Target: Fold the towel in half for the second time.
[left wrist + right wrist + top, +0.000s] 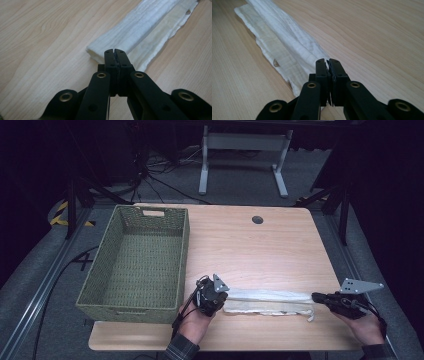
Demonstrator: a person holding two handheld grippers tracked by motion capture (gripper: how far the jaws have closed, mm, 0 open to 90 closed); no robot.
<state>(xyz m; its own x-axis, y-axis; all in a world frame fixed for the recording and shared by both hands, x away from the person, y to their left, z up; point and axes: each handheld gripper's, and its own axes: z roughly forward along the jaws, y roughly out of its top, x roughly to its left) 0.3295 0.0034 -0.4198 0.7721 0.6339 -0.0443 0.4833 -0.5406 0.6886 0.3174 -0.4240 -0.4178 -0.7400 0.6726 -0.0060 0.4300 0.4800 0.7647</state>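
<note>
High view: folded white cloth [267, 301] lay lower centre of the frame on the table [260, 245], w/ the left gripper [220, 296] at its left end and the right gripper [316, 296] at its right end. Green woven basket [137, 262] sat centre-left.

Left gripper view: jaws closed together, tips at the cloth's [140, 32] near end; can't tell if fabric was pinched.

Right gripper view: jaws closed, tips over the cloth's [287, 47] end, which ran to the upper left.
</note>
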